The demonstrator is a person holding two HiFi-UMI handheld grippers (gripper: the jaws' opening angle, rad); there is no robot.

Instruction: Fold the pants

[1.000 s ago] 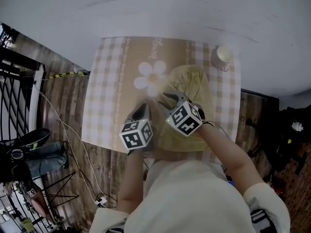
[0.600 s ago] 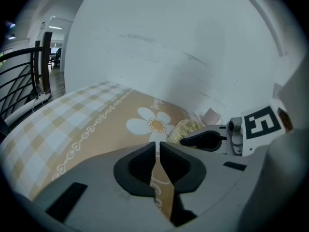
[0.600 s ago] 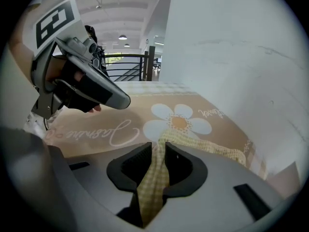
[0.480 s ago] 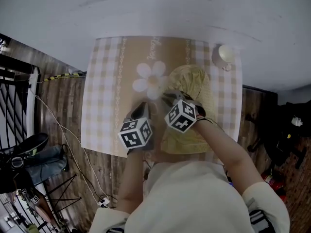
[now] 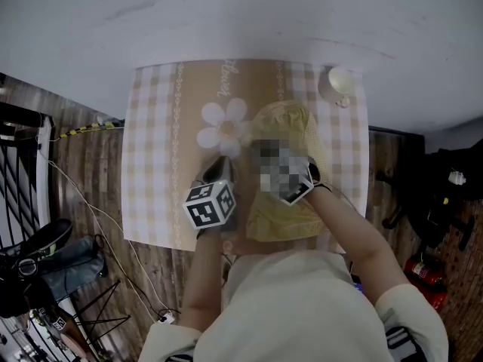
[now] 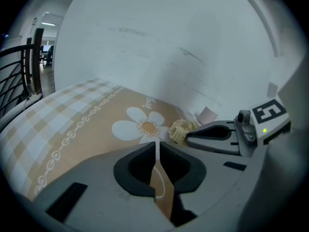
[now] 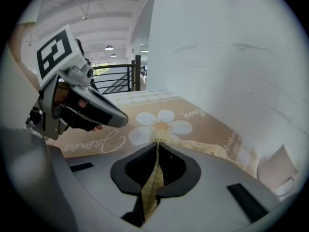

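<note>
1. On the tabletop, under a checked cloth with a big daisy print, there is open flat room to the left of the garment for laying a fold.
2. On the right half of that cloth lie the pants. They are small, yellow and finely checked, and run from near the daisy to the near edge. They look light, soft and limp. They will likely sag and drag behind whatever point is lifted, and won't hold a crease unless pressed flat.
3. A sound hold is an edge or corner, one at each side of the same end, so the cloth travels level. A single pinch would probably let it bunch.
4. The right gripper has just been closing. Its jaws now pinch a fold of the yellow fabric near the daisy side.
5. The left gripper hangs just beside the pants over bare cloth. Its jaws are pressed nearly together, with nothing between them.
6. A white cup stands at the far right corner, well apart from the pants.
</note>
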